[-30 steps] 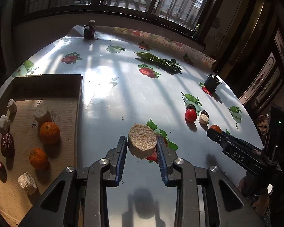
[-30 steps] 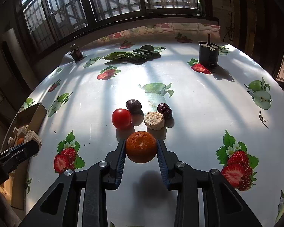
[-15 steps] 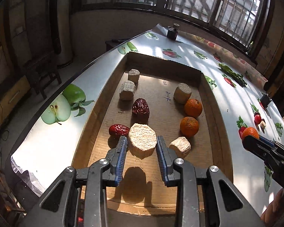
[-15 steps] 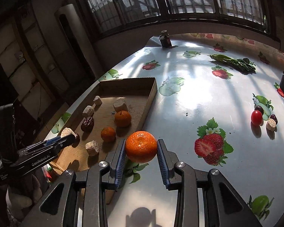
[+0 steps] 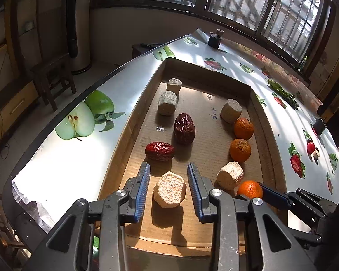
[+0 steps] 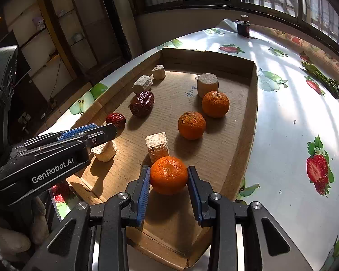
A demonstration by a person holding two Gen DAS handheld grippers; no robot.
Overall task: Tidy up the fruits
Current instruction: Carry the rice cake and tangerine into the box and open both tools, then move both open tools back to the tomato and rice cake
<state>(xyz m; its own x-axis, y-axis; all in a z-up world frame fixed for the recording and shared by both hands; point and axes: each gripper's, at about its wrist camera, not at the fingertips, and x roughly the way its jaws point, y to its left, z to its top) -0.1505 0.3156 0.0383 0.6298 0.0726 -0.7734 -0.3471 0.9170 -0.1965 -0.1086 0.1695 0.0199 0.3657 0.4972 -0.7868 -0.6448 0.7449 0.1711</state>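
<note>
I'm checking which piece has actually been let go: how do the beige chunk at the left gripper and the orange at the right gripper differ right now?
The beige chunk is pale, rough and faceted; the orange is bright, round and smooth-skinned. The chunk sits on the cardboard tray with gaps to both pads of the left gripper, whose jaws have just been opening; the orange is clamped between the pads of the right gripper. Both are at the tray's near end.
</note>
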